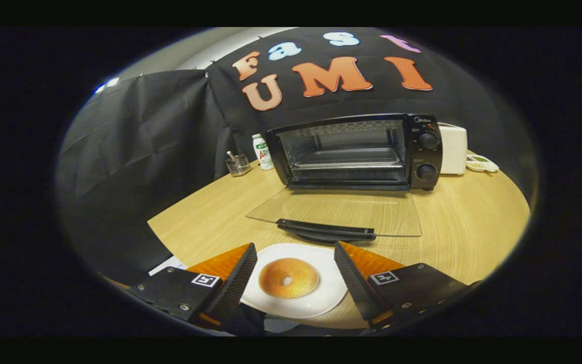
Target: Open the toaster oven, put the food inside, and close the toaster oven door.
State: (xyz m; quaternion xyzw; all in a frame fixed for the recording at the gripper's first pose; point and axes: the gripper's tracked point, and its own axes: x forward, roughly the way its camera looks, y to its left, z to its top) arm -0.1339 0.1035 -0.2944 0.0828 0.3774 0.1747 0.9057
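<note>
Gripper status: the fingers are spread wide at the bottom centre of the frame and hold nothing. You have the bagel lying between them on its white plate, with a gap on each side, so neither finger touches it.

Judged from this layout, the door step is done and the pickup is next. Lower the fingers level on both sides of the bagel, keep the tips off the plate rim, and close evenly so the bagel does not slide or the plate tip.

Just beyond the plate, in the middle of the frame, the glass door of the toaster oven lies folded down flat, with its dark handle nearest you. The oven cavity stands open behind it, a rack visible inside. You must carry the bagel over the handle and the door; keep it high enough to clear both.

At centre left, beside the oven, stand a small bottle and a wire holder. At centre right sit a white appliance and a small dish. None appears to lie in your path across the wooden table.
</note>
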